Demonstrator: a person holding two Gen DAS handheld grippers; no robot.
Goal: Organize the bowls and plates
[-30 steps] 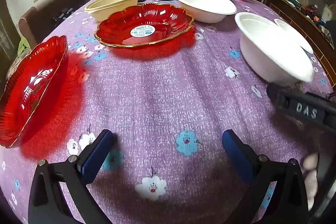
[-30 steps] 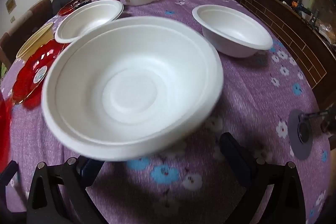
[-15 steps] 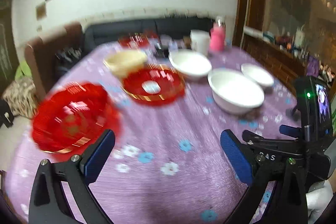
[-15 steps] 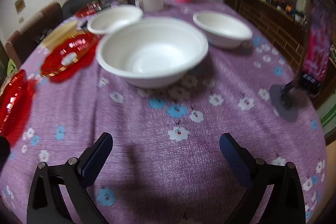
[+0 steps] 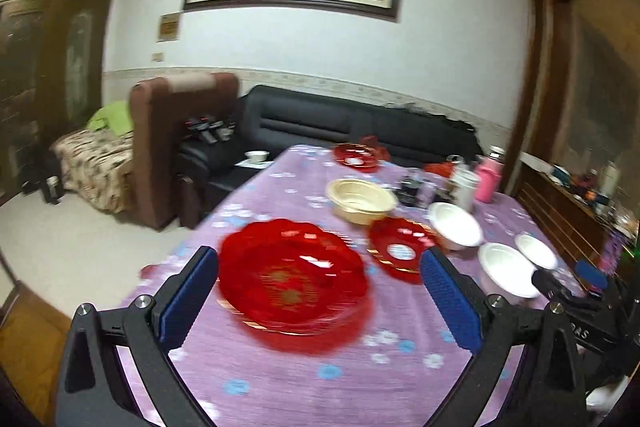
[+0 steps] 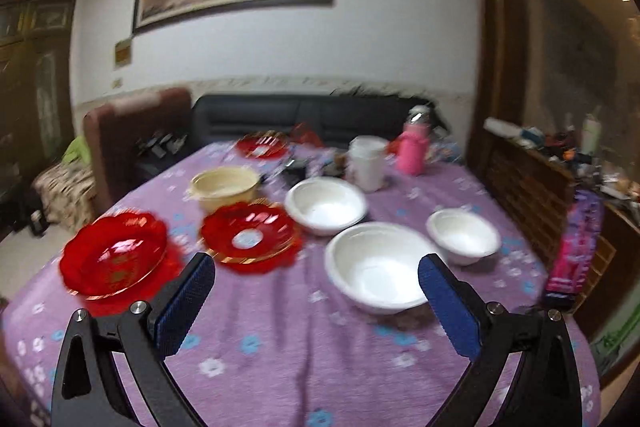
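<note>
I held a pair of tongs in each hand above a round table (image 6: pixel 304 367) covered in a purple flowered cloth. Both pairs stood wide apart and gripped nothing.

Nearest my left tongs (image 5: pixel 320 303) lay a large red scalloped plate (image 5: pixel 292 279), straight ahead and framed between the two blue pads, resting flat on the cloth. It was round, so it had no long axis to line up with; any stretch of the rim would do. My left hand was clearly the nearer one to it; from the right-hand camera the same plate sat well off to the left.

Nearest my right tongs (image 6: pixel 316 307) lay a large white bowl (image 6: pixel 376 267), just ahead and a little right of centre, its rim close to the right pad. I judged this hand better placed for the white bowls, the left for the red plates.

Farther out, a second red plate (image 6: pixel 250 237) with a white centre label sat mid-table. Behind it were a medium white bowl (image 6: pixel 326 205) and, to the right, a small white bowl (image 6: pixel 464 235). A cream bowl (image 6: pixel 226 185) stood beyond the red plate, and a third red plate (image 6: pixel 262 145) lay at the far edge, near a white jar (image 6: pixel 368 163) and a pink bottle (image 6: pixel 412 149). A dark sofa (image 6: pixel 304 119) stood behind the table.
</note>
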